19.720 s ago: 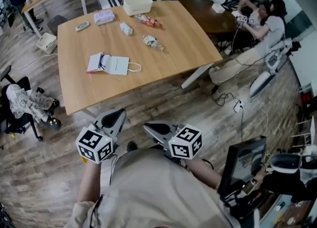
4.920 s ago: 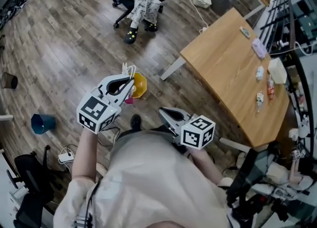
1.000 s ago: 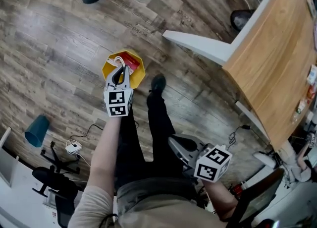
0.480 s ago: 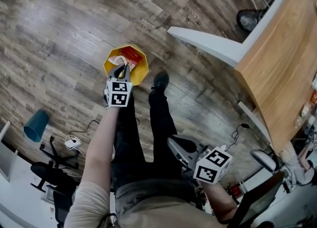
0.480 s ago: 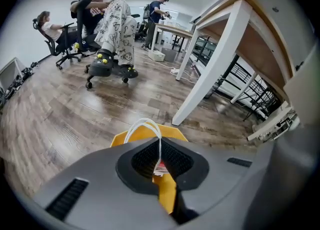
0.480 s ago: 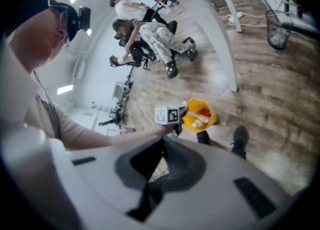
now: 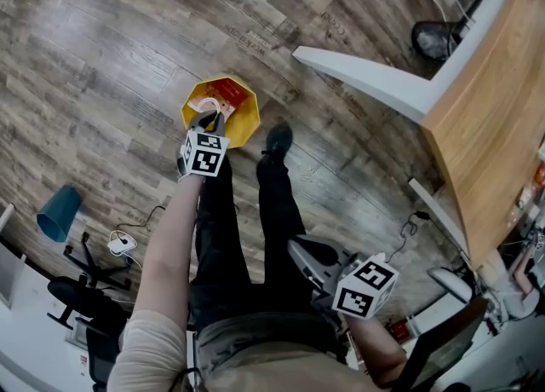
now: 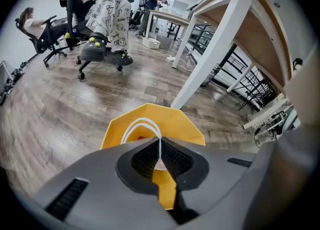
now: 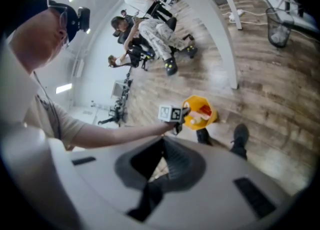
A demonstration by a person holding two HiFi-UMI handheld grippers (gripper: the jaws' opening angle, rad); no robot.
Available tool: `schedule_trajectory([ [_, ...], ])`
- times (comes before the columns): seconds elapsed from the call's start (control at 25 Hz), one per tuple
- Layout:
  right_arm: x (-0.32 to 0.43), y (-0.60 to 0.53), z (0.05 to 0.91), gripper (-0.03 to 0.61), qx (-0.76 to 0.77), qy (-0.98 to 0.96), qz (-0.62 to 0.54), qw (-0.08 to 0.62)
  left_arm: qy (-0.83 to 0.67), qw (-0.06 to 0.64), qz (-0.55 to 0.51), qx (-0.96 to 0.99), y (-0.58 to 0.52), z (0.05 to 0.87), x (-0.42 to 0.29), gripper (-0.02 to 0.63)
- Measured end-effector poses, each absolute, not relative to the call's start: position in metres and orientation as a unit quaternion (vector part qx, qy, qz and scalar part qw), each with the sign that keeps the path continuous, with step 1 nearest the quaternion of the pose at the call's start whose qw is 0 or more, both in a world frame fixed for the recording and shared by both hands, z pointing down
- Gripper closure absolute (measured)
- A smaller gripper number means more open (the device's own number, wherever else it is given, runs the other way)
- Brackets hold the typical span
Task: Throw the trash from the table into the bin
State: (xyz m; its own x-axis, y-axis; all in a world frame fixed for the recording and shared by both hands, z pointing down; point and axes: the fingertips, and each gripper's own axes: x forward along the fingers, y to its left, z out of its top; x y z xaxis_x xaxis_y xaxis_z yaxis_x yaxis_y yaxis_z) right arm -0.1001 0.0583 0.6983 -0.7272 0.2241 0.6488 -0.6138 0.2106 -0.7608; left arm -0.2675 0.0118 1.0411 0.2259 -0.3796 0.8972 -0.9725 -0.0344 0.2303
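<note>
1. Hanging over the near rim of the yellow bin [image 7: 245, 123], the left gripper [image 7: 206, 119] points steeply down into it, its marker cube just behind on the person's side.
2. In the left gripper view this gripper [image 8: 160, 158] is clenched on a pair of white cord loops [image 8: 141, 125], which arch up from between the jaws in front of the bin's [image 8: 150, 116] far wall.
3. Whatever hangs from those loops sits under the gripper body and cannot be made out there.
4. Inside the bin, on the side away from the person, lies a red packet [image 7: 225, 89]; the right gripper view shows red and white pieces in the bin [image 9: 214, 116] too.
5. Well apart from the bin, close to the person's waist, the right gripper [image 7: 300, 251] is clenched with nothing between its jaws; its own view [image 9: 161, 163] shows the jaws pressed together over bare floor.
6. A dark shoe [image 7: 278, 138] stands on the wooden floor just beside the bin.
7. The wooden surface [image 7: 498, 118] lies well to the right of the bin, its white leg [image 7: 362, 82] slanting between them.
8. A teal bucket [image 7: 58, 212] stands on the floor, left of the bin and nearer the person.
</note>
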Motion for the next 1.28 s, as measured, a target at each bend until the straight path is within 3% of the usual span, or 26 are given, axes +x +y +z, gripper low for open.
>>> schedule_trajectory([
  [0.56,-0.119,0.07,0.709,0.574,0.119,-0.696,0.612,0.357,-0.504,0.481,0.337,0.634,0.018,1.069,-0.271,0.584],
  [0.72,-0.124,0.073,0.71,0.574,0.117,-0.696,0.61,0.36,-0.491,0.508,0.334,0.624,0.029,1.071,-0.272,0.449],
  [0.8,-0.129,0.072,0.708,0.574,0.116,-0.7,0.607,0.357,-0.482,0.517,0.34,0.62,0.034,1.072,-0.274,0.312],
  [1.28,-0.157,0.069,0.691,0.574,0.115,-0.717,0.594,0.346,-0.455,0.528,0.331,0.637,0.039,1.041,-0.293,0.304],
])
